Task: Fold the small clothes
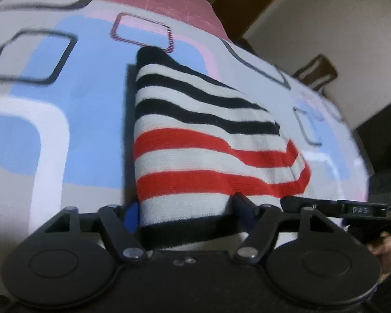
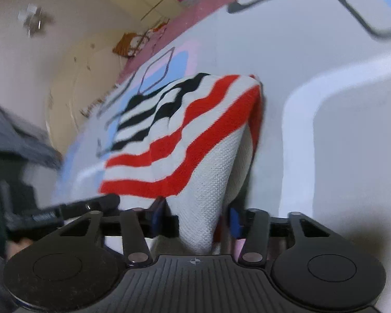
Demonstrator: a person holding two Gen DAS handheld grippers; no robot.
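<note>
I have both the left hand-held gripper (image 1: 187,208) and right hand-held gripper (image 2: 195,215) clamped on the striped red, black and white knit garment (image 1: 203,140), its length extending forward over the patterned bed sheet (image 1: 65,140).

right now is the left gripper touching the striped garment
Touching. The left wrist view shows the striped garment running down between the left gripper fingers, pinched there.
</note>
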